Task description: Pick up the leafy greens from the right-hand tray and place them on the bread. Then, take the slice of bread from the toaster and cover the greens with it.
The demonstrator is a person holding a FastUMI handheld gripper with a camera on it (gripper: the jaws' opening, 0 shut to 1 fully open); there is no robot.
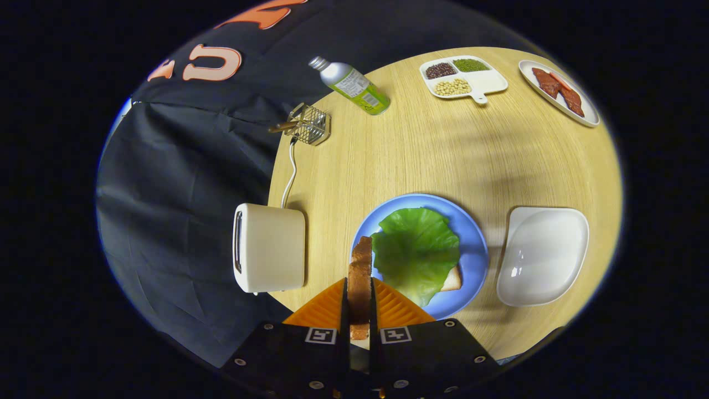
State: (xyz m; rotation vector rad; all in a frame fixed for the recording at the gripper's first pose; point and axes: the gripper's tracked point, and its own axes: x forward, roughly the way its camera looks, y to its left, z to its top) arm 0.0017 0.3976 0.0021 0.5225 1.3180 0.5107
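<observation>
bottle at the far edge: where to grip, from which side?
Grip the bottle across its body, below the neck, coming from above with fingers astride it. It seems to lie on its side with the cap toward the wall, so the round body would roll if pushed sideways. The gripper is shut on the bread slice now.

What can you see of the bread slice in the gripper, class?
The bread slice stands on edge between the gripper's two fingers, which press on both its faces. Only its browned crust edge shows, thin and upright. It hangs over the near rim of the blue plate, beside the lettuce, with the toaster off to the other side.
</observation>
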